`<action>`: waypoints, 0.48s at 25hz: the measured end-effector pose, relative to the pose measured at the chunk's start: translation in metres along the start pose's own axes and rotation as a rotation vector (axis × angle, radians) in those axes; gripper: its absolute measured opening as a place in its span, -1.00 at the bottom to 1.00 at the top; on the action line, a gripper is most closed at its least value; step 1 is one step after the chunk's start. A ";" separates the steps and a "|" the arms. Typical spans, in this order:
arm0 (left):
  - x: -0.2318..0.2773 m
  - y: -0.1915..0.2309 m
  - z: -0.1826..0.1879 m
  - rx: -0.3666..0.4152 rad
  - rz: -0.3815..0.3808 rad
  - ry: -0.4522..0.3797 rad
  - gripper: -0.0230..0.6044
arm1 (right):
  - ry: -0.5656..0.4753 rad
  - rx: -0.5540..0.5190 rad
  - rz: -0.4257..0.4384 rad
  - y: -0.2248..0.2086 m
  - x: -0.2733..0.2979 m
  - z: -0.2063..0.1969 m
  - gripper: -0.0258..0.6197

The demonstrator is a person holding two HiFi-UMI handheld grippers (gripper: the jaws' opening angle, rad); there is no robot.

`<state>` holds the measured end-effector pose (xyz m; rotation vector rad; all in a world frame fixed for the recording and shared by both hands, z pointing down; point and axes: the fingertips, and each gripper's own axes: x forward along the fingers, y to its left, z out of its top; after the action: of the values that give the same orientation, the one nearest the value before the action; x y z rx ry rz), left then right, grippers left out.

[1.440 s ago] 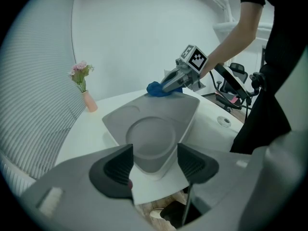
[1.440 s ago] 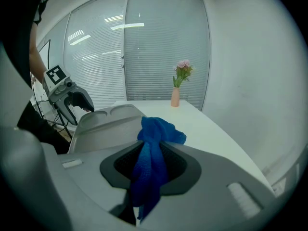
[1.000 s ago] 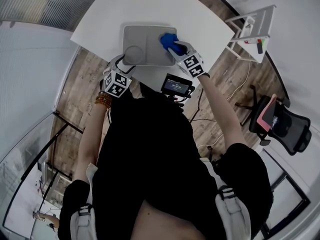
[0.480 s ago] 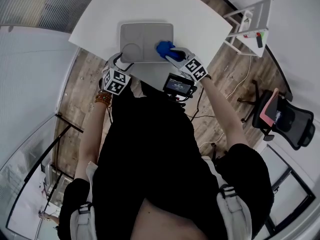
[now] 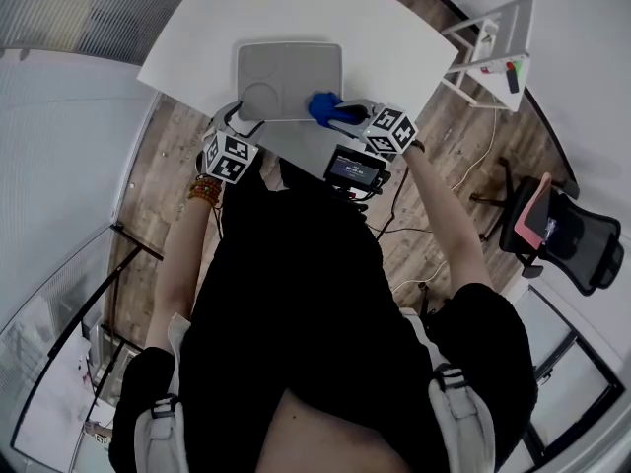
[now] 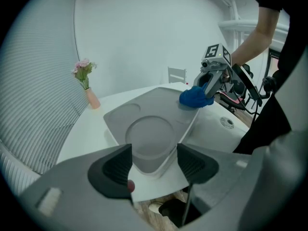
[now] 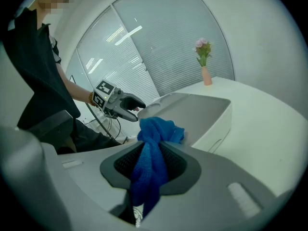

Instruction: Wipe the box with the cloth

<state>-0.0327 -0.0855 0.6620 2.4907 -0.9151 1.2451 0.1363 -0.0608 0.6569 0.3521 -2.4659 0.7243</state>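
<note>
On the white table [image 5: 394, 28], the grey box [image 5: 291, 72] is seemingly being wiped partway, the right gripper [image 5: 342, 116] pinching the blue cloth [image 5: 321, 107] on its near-right edge, the left gripper [image 6: 154, 162] hovering open-jawed at its near-left corner.

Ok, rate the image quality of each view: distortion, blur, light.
Head view: strong fisheye bends the table edges; light is even, the picture is sharp, and there is no glare on the box. Left gripper view: dark rounded corners, the near jaws look slightly soft, the box is crisp. Right gripper view: same round frame, the window blinds bow, the cloth is in focus.
</note>
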 end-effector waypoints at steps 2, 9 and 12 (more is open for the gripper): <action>0.000 -0.001 0.000 -0.002 0.002 -0.003 0.32 | 0.001 0.077 0.086 0.005 -0.004 -0.003 -0.56; -0.002 -0.003 -0.001 0.006 -0.008 -0.016 0.32 | -0.173 0.268 0.291 -0.003 -0.056 0.033 -0.55; -0.001 -0.002 0.000 0.007 0.003 -0.029 0.32 | -0.350 0.225 0.178 -0.037 -0.084 0.085 -0.55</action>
<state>-0.0319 -0.0834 0.6610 2.5200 -0.9229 1.2174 0.1833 -0.1313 0.5646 0.3711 -2.7751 1.1009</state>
